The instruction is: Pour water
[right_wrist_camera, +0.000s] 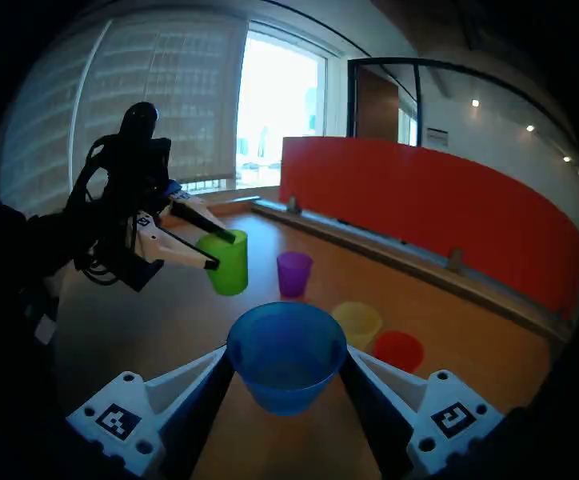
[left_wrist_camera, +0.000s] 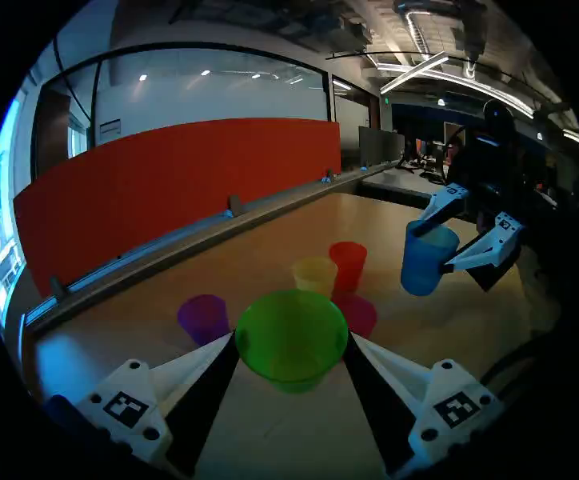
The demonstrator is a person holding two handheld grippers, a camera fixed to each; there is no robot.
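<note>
Left gripper (left_wrist_camera: 291, 340) pinched green cup (left_wrist_camera: 291, 360), right gripper (right_wrist_camera: 287, 352) blue cup (right_wrist_camera: 286, 376), both upright above table (left_wrist_camera: 289, 432); we judged pouring not begun.

Green cup (left_wrist_camera: 291, 336), blue cup (right_wrist_camera: 286, 360), purple cup (left_wrist_camera: 203, 318), yellow cup (left_wrist_camera: 315, 275), red cup (left_wrist_camera: 347, 264); divider (left_wrist_camera: 177, 184) orange-red; tbl (left_wrist_camera: 289, 232) wood-brown.

An open-plan office: a long wooden worktop (left_wrist_camera: 417, 328) beside a red divider screen (left_wrist_camera: 185, 184), desks with monitors (left_wrist_camera: 419, 156) past its far end, strip lights (left_wrist_camera: 414, 72) above.
</note>
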